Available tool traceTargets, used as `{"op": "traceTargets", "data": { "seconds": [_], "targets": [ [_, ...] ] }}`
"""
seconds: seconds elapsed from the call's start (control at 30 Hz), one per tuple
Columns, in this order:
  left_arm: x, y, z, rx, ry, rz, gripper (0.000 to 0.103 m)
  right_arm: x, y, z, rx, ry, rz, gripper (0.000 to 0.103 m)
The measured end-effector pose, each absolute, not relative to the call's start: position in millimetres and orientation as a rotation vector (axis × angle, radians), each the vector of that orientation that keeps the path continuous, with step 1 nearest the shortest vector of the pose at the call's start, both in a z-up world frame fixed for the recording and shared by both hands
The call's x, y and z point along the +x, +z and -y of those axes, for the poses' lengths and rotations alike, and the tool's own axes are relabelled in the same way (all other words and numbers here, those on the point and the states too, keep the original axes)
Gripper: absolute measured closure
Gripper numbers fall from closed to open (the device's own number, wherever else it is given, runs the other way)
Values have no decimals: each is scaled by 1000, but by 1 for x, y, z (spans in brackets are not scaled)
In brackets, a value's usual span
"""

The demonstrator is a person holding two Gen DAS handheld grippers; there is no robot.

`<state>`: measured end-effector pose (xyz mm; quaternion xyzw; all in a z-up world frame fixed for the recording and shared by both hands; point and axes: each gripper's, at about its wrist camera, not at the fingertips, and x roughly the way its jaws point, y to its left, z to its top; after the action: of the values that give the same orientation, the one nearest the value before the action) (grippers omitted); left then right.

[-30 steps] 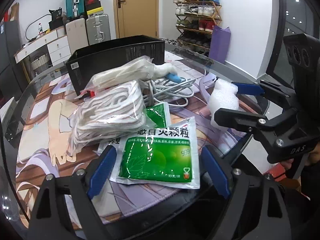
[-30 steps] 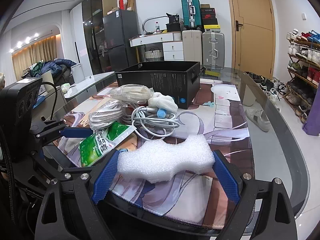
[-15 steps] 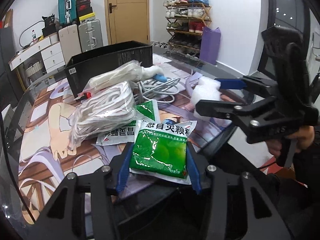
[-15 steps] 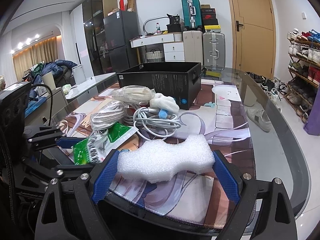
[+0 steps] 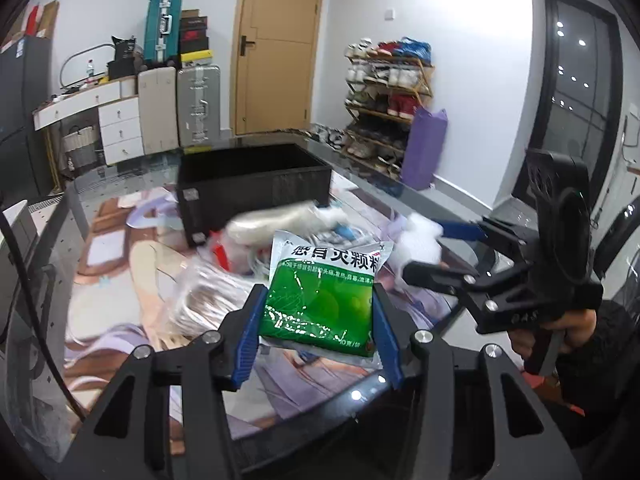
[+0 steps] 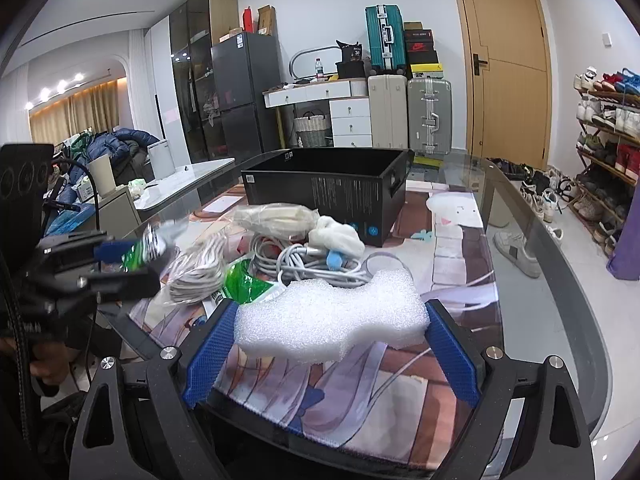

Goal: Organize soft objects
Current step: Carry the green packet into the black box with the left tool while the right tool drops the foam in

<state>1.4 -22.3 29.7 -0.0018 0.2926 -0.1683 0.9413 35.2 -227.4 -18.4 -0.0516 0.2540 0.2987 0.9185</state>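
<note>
We hold the left hand-held gripper (image 5: 318,330) closed on a green medicine packet (image 5: 322,298). Its two blue pads press the packet from both sides, and the packet is up off the bench (image 5: 120,264). The packet is green with a white top and dark writing.

We hold the right hand-held gripper (image 6: 330,346) closed on a white foam block (image 6: 330,322). The jaws stand wide because the block is wide, and the blue pads touch its left and right ends. The block sits just above the picture mat (image 6: 400,392) on the bench.

Past the foam block, more soft things lie in a heap near the middle of the bench. There is a coil of white cable (image 6: 308,266) with a small blue piece on it. To its left lies a clear bag of white rope (image 6: 196,270). Another green packet (image 6: 244,286) peeks out between the rope bag and the foam block. A long clear bag with pale stuff inside (image 6: 276,214) lies on the far side of the heap, and a white soft lump (image 6: 338,236) rests beside it.

Farther away stands an open black box (image 6: 332,190), just behind the heap.

Far off in the room we see suitcases (image 6: 428,118) by a wooden door (image 6: 506,64), and a shoe rack (image 6: 608,120) on the right.
</note>
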Motion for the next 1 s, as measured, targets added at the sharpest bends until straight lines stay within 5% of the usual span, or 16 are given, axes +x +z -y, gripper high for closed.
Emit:
{"op": "traceTargets", "data": {
  "seconds": [1.0],
  "targets": [
    [123, 70, -31, -43, -163, -548, 53, 129, 58, 174, -183, 632, -477, 11]
  ]
}}
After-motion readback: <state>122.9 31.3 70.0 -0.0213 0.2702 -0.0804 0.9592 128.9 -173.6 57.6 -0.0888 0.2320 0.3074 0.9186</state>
